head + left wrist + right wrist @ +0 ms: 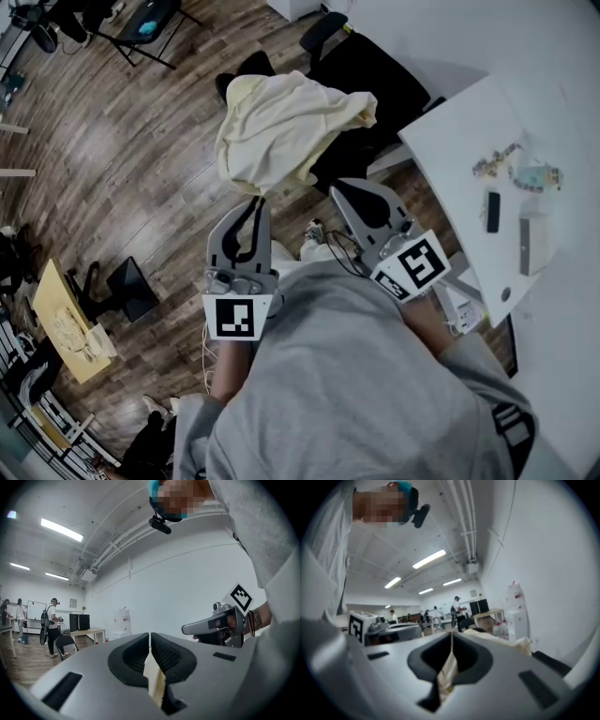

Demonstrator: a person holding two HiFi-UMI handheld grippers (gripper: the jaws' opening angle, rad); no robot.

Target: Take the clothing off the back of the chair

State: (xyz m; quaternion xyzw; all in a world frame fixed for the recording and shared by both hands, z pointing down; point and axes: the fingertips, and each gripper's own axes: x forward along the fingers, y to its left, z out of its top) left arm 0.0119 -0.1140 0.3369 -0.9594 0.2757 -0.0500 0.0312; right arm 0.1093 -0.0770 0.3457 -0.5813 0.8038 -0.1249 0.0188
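A pale yellow garment hangs bunched between my two grippers, in front of the black chair. My left gripper is shut on the garment's lower left edge. My right gripper is shut on its lower right edge. In the left gripper view the jaws meet on a strip of cream cloth, and the right gripper shows beside them. In the right gripper view the jaws pinch cream cloth; more of the garment lies beyond, and the left gripper is at the left.
A white table stands at the right with a dark phone and small items on it. A low cardboard-coloured stand and a black box sit on the wooden floor at the left. People stand far off.
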